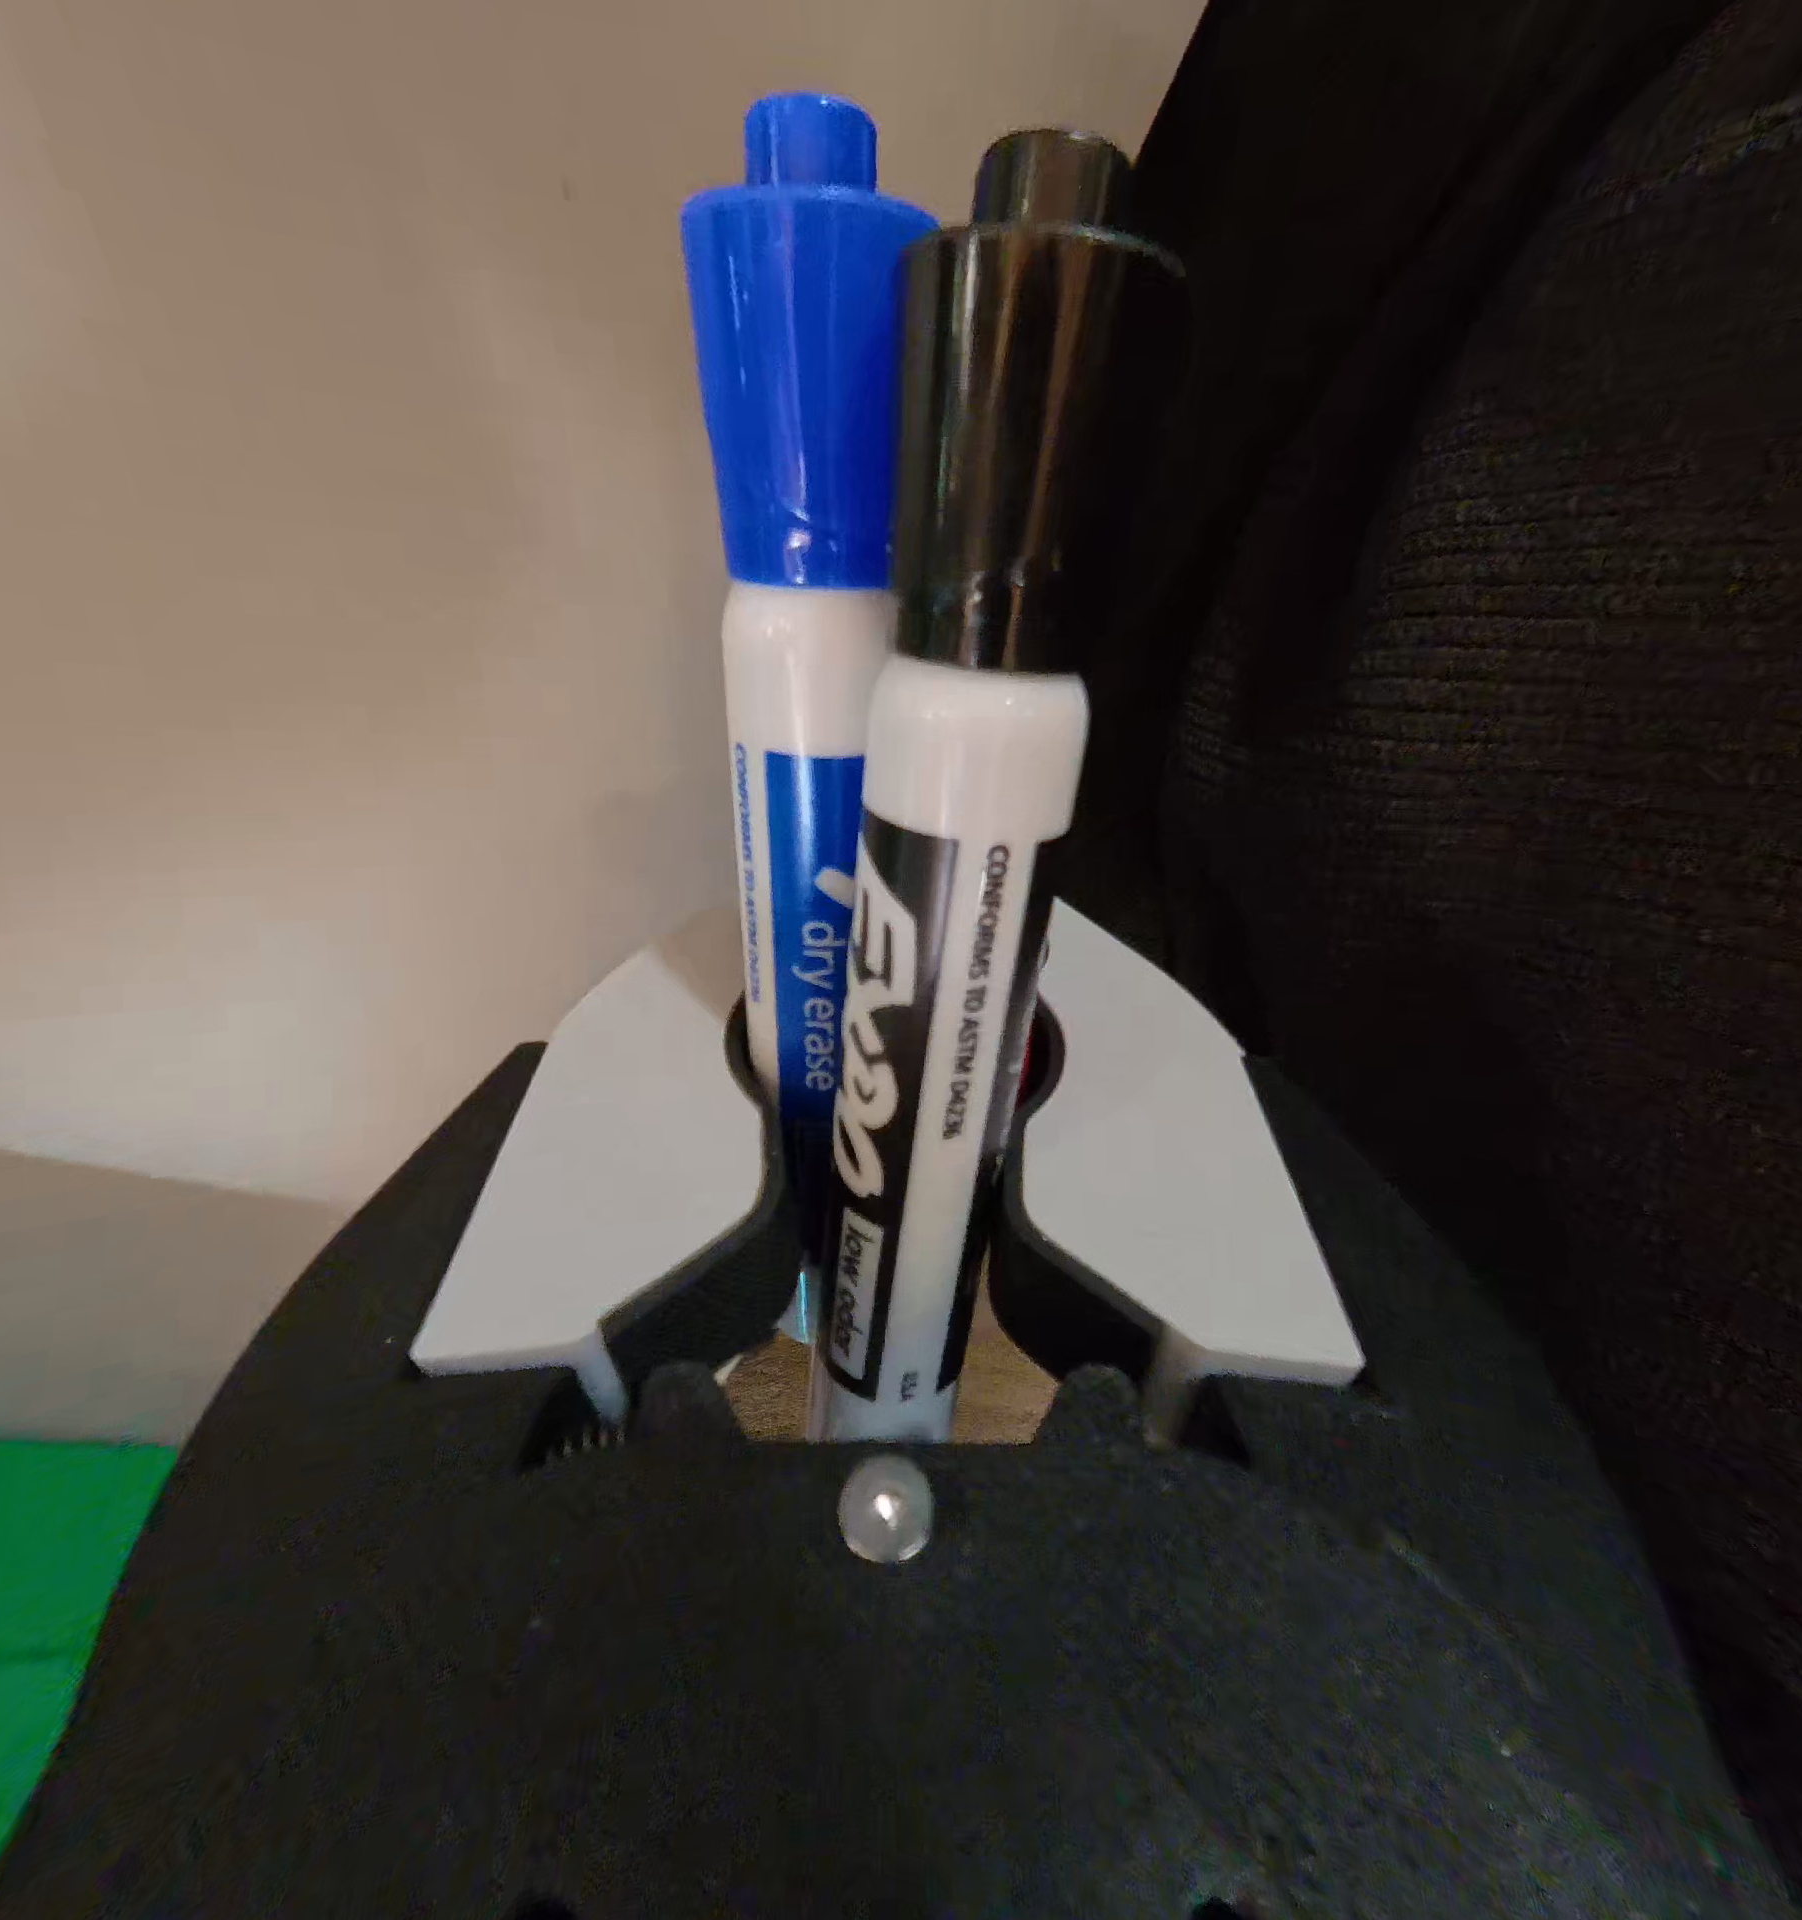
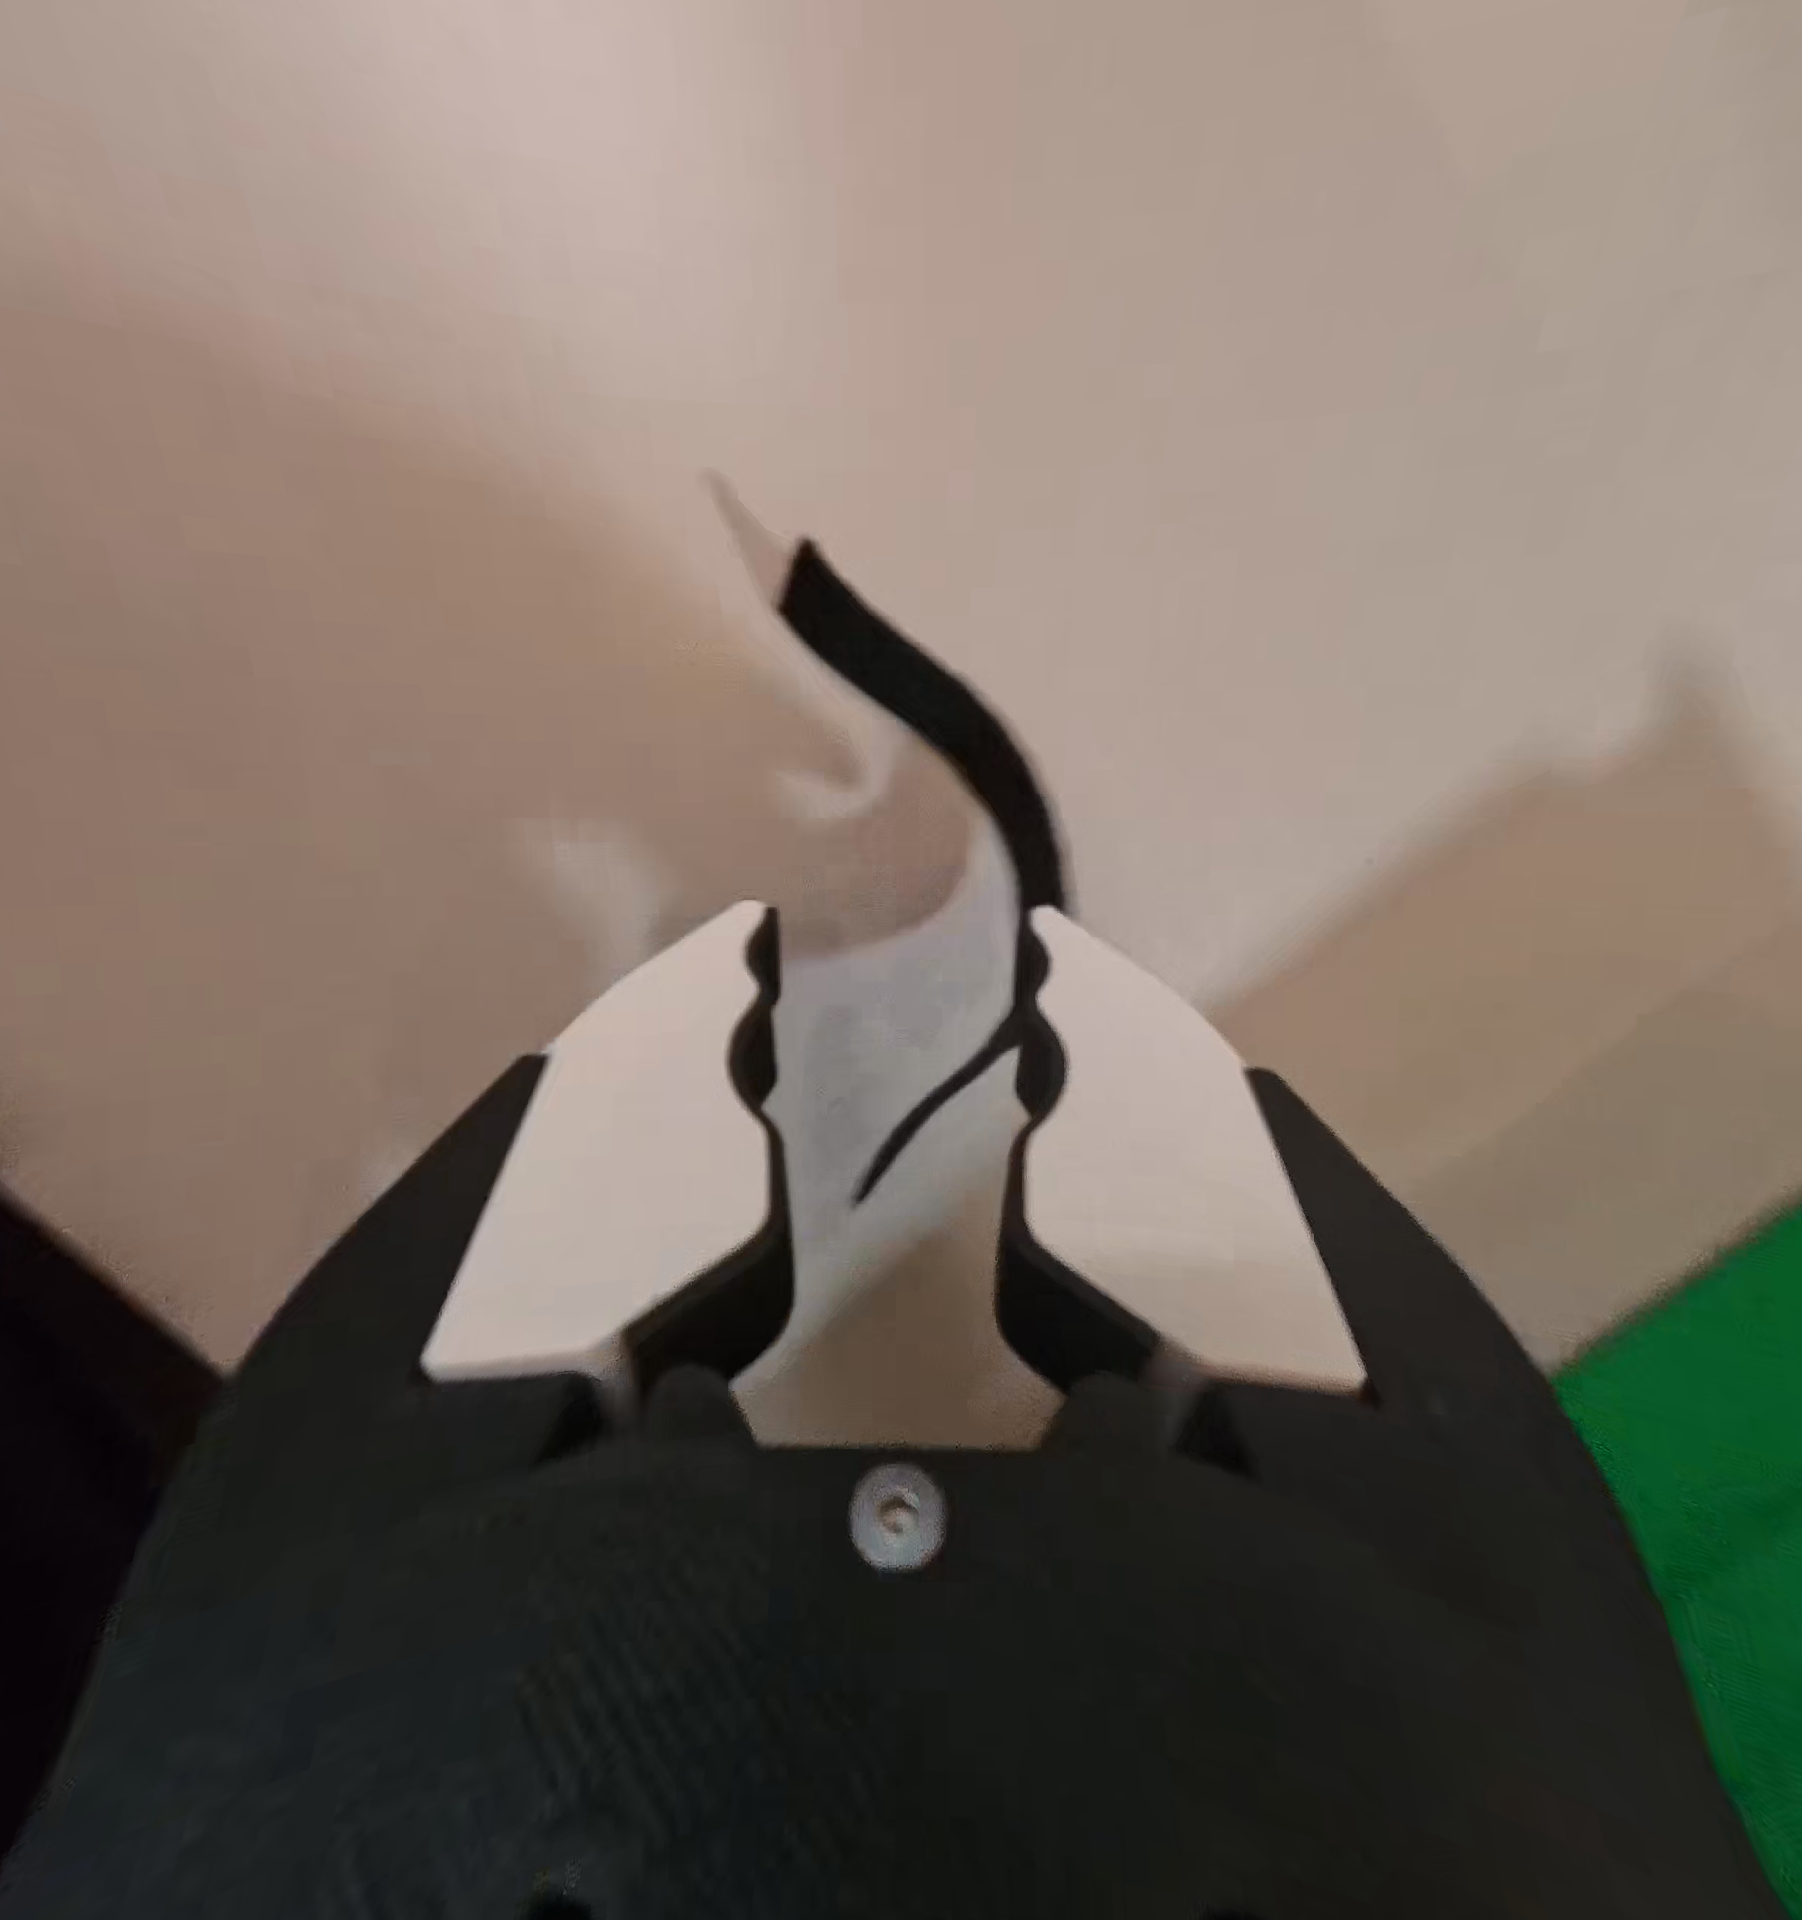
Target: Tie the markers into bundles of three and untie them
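Blue and black caps stood at the top of two dry-erase markers held in the left gripper (image 1: pixel 895 1049). Its jaws were pressed on the barrels, and the blue marker (image 1: pixel 798 582) and the black marker (image 1: pixel 964 831) pointed up and forward, away from the camera, with their long axes almost parallel to the fingers (image 1: pixel 616 1174). The two markers touched side by side, the black one in front and to the right. A small red part showed behind them at the right finger; I cannot tell what it was. Beige wall (image 1: pixel 305 520) was behind, dark fabric (image 1: pixel 1551 831) on the right, and a green surface (image 1: pixel 35 1621) low on the left.

The right gripper (image 2: pixel 897 997) pinched a thin white sheet (image 2: pixel 876 1101) with a black strip (image 2: pixel 928 717) along one edge. The sheet rose upward from the jaws and curled to the left at its top. It was blurred.
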The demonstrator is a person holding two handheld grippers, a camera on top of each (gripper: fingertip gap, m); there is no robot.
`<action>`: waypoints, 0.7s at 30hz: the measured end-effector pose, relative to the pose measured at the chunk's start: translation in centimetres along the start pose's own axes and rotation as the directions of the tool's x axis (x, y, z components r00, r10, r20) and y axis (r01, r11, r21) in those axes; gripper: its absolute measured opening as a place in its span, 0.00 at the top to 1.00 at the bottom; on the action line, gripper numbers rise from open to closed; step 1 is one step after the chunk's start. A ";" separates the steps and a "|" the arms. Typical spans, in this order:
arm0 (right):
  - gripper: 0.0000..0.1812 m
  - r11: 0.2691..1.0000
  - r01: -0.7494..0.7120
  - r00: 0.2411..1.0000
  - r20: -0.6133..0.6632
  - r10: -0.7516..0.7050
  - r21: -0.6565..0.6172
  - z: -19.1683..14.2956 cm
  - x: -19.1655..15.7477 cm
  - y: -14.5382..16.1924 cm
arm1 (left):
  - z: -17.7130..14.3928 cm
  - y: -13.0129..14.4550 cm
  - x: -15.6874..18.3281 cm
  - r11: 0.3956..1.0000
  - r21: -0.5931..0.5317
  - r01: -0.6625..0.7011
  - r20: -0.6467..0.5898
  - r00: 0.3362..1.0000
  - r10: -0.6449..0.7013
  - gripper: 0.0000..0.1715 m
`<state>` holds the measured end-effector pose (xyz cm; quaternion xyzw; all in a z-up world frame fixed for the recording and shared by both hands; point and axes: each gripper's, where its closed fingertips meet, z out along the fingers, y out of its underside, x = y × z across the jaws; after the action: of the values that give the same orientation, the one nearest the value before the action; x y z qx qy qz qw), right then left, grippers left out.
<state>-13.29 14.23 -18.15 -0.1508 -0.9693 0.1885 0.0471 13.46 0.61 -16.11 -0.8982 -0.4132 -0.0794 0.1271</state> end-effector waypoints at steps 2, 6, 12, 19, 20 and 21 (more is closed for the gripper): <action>0.71 0.997 -0.045 0.998 0.048 0.042 0.069 -0.4 -1.0 0.2 | 0.3 -1.2 -0.4 0.999 -0.014 -0.036 -0.004 0.999 0.036 0.75; 0.72 0.996 0.006 0.992 -0.129 0.006 0.093 -1.3 1.3 2.8 | 1.0 -3.3 -0.8 0.994 -0.037 -0.107 -0.030 0.994 0.106 0.75; 0.74 0.984 -0.015 0.963 -0.262 0.062 0.178 -0.6 3.6 5.0 | 1.9 -5.5 -0.8 0.981 -0.053 -0.188 -0.070 0.980 0.184 0.75; 0.83 0.949 -0.071 0.979 0.205 0.007 0.309 -0.6 -6.2 2.6 | 2.1 -5.7 -0.7 0.977 -0.059 -0.204 -0.078 0.977 0.199 0.75; 0.83 0.936 -0.064 0.975 0.222 -0.016 0.347 -1.2 -6.9 1.9 | 2.0 -5.6 -0.7 0.978 -0.058 -0.200 -0.076 0.978 0.195 0.75; 0.83 0.926 -0.046 0.980 0.197 -0.031 0.376 -1.8 -6.7 1.4 | 1.9 -5.6 -0.7 0.979 -0.056 -0.196 -0.073 0.979 0.192 0.75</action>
<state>-6.27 13.97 -17.28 -0.1230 -0.9139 0.3861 -0.0227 8.83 4.14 -17.23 -0.9346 -0.3165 -0.1100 0.1198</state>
